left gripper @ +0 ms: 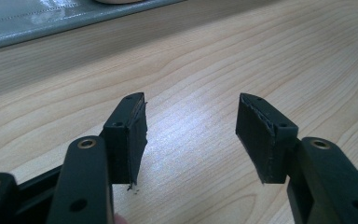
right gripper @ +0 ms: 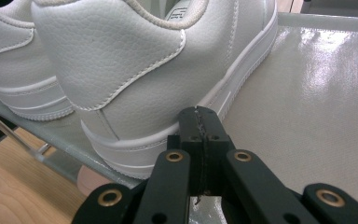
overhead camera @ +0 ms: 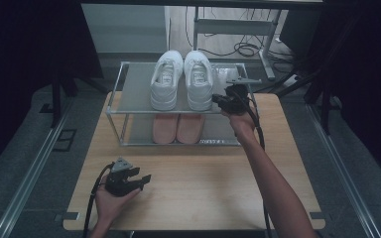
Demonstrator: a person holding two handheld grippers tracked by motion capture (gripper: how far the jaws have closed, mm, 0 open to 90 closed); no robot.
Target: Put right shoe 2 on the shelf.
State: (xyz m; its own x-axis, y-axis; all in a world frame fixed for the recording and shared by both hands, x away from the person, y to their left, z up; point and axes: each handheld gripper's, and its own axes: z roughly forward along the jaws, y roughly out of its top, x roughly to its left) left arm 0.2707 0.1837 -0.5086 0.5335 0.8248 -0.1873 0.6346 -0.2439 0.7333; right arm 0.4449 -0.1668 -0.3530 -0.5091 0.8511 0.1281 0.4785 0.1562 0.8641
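Right tool (right gripper: 200, 116) is pressed together, empty, at the heel of the right white shoe (overhead camera: 199, 79) on the rack's top shelf (overhead camera: 136, 84) near its front edge. Left tool (left gripper: 191, 135) is held spread over bare desk (overhead camera: 203, 188).

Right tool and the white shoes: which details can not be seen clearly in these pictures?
- High view: whether the right tool touches the right shoe; too small, dark against dark.
- Right gripper view: shut jaws cover the spot at the sole's edge, so contact is unclear.
- High view: the pink shoes are half hidden by the rack's upper shelf.
- Right gripper view: the left shoe is cut off by the frame edge.
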